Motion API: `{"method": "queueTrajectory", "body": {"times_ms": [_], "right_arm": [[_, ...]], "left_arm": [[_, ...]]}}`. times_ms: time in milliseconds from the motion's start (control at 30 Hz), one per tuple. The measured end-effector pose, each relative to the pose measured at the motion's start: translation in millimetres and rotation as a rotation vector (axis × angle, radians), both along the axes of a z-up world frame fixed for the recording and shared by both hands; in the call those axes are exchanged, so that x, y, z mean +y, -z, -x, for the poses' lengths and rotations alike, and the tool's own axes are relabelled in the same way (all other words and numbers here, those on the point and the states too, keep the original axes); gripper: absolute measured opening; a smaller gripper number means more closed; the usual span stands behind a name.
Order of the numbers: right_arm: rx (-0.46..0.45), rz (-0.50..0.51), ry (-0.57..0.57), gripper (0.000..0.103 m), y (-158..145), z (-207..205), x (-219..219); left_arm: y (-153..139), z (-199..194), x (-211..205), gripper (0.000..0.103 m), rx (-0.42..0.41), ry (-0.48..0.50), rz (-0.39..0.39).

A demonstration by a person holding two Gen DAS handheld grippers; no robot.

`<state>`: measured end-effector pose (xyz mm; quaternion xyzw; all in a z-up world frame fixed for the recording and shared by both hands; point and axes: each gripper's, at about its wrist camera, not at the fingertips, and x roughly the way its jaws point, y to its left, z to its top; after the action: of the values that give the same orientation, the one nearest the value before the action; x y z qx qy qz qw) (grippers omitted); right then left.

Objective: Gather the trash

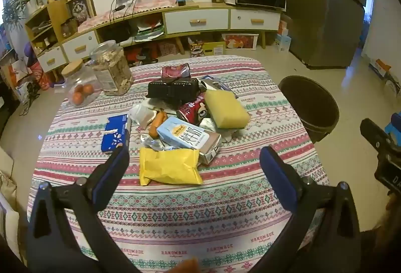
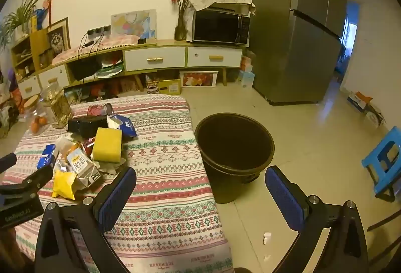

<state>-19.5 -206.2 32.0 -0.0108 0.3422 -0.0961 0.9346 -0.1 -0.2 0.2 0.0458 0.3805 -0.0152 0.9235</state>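
A pile of trash lies on the patterned table: a yellow snack bag, a light blue milk carton, a yellow sponge, a red can, a black box and a blue packet. My left gripper is open and empty, just in front of the yellow bag. My right gripper is open and empty, above the table's right edge, near the dark bin on the floor. The bin stands right of the table.
Two glass jars stand at the table's far left corner. A crushed red can lies behind the pile. A blue stool is on the floor at right. A sideboard and fridge line the back wall.
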Motion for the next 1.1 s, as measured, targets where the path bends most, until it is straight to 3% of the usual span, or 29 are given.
{"method": "queueTrajectory", "body": {"times_ms": [1100], "right_arm": [[-0.006, 0.030, 0.011, 0.103, 3, 0, 3]], "left_arm": [[-5, -1, 12, 0.103, -0.010, -0.015, 0.041]]}}
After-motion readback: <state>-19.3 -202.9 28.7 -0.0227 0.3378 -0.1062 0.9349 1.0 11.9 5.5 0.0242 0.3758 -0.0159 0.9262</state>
